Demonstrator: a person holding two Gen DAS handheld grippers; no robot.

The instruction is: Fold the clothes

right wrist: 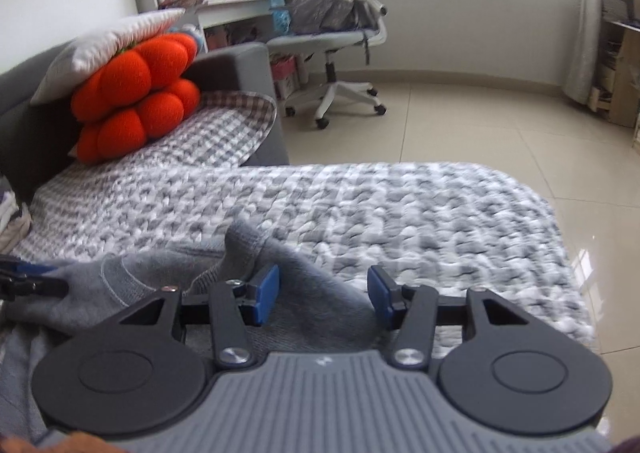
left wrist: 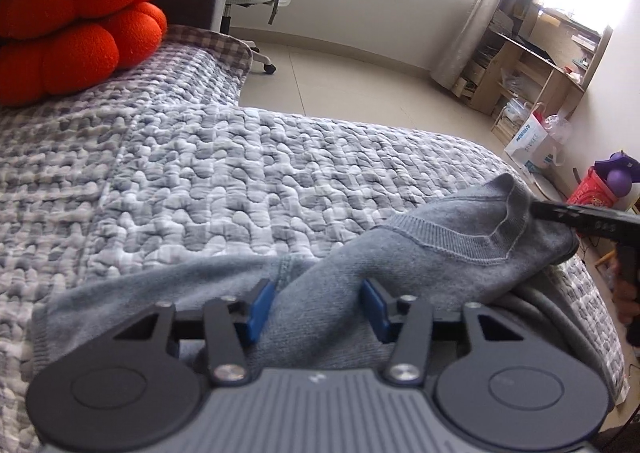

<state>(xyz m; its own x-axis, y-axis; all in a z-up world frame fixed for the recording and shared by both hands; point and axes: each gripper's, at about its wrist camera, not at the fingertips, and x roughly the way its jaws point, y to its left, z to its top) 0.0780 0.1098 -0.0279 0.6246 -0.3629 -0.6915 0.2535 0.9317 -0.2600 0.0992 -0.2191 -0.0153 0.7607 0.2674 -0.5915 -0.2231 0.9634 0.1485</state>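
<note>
Home bedroom: quilted bed (right wrist: 360,205), desk chair (right wrist: 344,33), cluttered bookshelves (left wrist: 532,53).

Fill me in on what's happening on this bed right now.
A person is folding a grey sweater on a bed covered with a grey-and-white quilt, using a handheld gripper in each hand. The left gripper straddles a bunched ridge of the sweater with its fingers apart. The right gripper also has fabric between its blue fingers and lifts the collar end off the quilt. Orange cushions sit at the head of the bed.
</note>
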